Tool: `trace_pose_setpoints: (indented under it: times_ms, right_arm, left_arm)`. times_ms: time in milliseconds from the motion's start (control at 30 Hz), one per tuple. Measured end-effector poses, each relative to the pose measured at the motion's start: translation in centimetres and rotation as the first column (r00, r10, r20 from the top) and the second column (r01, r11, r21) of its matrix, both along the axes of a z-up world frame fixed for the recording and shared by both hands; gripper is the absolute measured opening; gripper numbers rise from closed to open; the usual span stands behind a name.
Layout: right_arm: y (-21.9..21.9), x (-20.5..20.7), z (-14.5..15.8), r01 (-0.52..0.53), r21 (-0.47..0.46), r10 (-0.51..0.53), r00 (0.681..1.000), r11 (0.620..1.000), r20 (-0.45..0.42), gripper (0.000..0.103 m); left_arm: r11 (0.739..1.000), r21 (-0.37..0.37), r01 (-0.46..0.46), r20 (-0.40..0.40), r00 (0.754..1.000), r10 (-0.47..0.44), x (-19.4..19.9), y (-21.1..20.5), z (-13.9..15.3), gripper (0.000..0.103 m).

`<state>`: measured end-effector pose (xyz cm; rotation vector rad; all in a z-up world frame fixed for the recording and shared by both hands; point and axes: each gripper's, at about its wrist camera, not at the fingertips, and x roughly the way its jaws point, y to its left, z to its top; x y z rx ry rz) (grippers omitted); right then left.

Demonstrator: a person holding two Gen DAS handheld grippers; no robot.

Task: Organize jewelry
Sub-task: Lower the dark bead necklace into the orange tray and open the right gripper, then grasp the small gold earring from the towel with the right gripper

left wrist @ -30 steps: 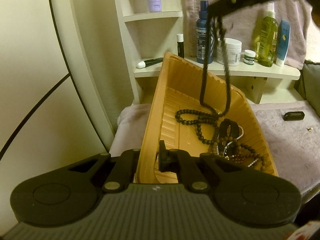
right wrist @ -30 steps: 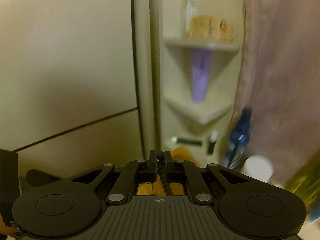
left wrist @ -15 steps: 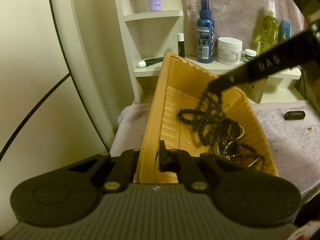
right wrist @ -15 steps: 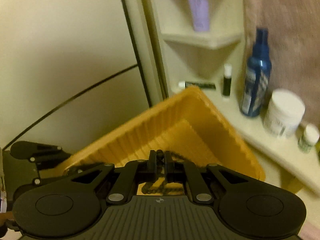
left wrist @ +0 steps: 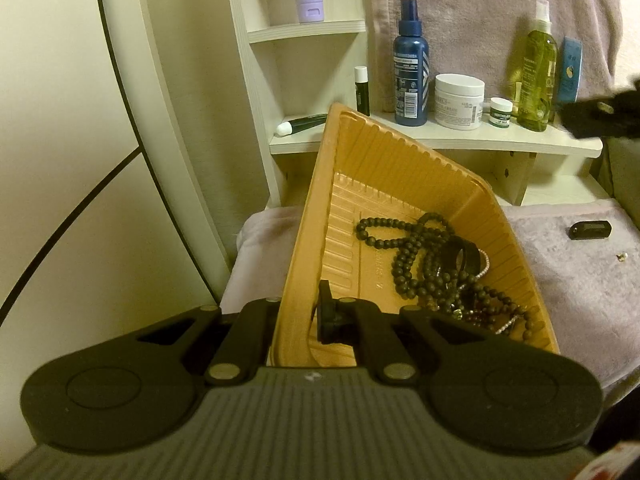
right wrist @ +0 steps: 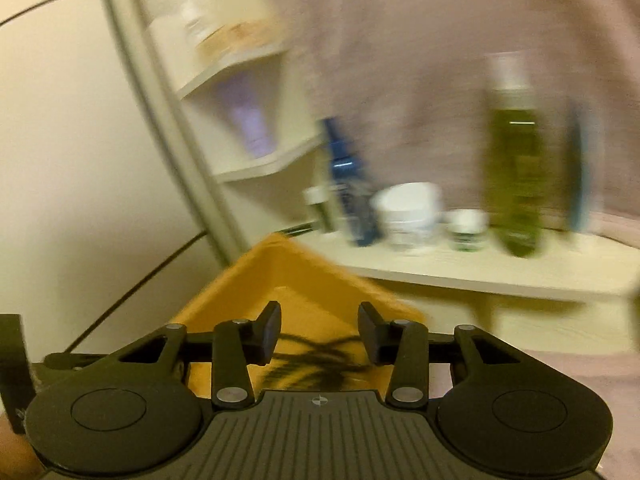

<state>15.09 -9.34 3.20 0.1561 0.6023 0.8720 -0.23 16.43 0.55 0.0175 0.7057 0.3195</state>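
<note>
An orange ribbed plastic tray (left wrist: 384, 168) rests on a mauve towel, tilted up at its near left side. My left gripper (left wrist: 298, 318) is shut on the tray's near rim. Inside the tray lies a black bead necklace (left wrist: 404, 240) on a pile of bracelets and chains (left wrist: 480, 300). My right gripper (right wrist: 319, 332) is open and empty, above the tray (right wrist: 296, 280); the beads (right wrist: 312, 364) show blurred below it. Its tip also shows in the left wrist view (left wrist: 600, 114) at the right edge.
A white shelf (left wrist: 440, 136) behind the tray holds a blue spray bottle (left wrist: 411, 64), a white jar (left wrist: 459, 101), a small jar and a green bottle (left wrist: 536, 68). A small black object (left wrist: 591, 229) and a tiny gold piece (left wrist: 622, 256) lie on the towel (left wrist: 580, 280).
My right gripper lowered the black bead necklace into the tray, opened and let it go, then pulled back up and right. The left gripper kept its hold on the tray.
</note>
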Motion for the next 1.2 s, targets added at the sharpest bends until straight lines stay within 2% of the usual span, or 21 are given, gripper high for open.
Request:
trace_pose_setpoints:
  times_ms: [167,333,433,600,867,1033,1200]
  right_arm:
    - [-6.4,-1.0,-1.9,0.205,-0.027,-0.205,0.979,0.978,-0.006,0.048]
    - [-11.9,-2.0,-4.6,0.393,-0.117,-0.399,0.917,0.912,-0.023,0.049]
    - [-14.0,-2.6,-6.5,0.450,-0.173,-0.458,0.889,0.876,-0.005,0.049]
    - [-15.3,-3.1,-9.0,0.468,-0.234,-0.480,0.877,0.852,0.005,0.049]
    - [-14.3,-2.0,-11.6,0.427,-0.295,-0.435,0.899,0.855,0.040,0.048]
    - [-13.1,-0.5,-12.4,0.399,-0.324,-0.402,0.914,0.858,0.062,0.039]
    - [-12.1,0.3,-13.0,0.398,-0.340,-0.404,0.913,0.852,0.055,0.034]
  left_arm:
    - [1.000,0.005,0.001,-0.001,1.000,-0.001,0.0,-0.2,0.0,0.004]
    - [1.000,0.006,0.002,-0.002,1.000,-0.002,0.0,-0.3,0.1,0.004]
    - [1.000,0.009,0.004,-0.003,1.000,-0.003,0.0,-0.3,0.2,0.004]
    - [1.000,0.016,0.004,-0.007,1.000,-0.004,0.1,-0.4,0.2,0.004]
    - [1.000,0.025,0.005,-0.017,1.000,-0.005,0.2,-0.6,0.2,0.004]
    - [1.000,0.028,0.002,-0.021,1.000,-0.001,0.3,-0.6,0.2,0.005]
    - [1.000,0.030,-0.001,-0.023,1.000,0.001,0.3,-0.7,0.2,0.005]
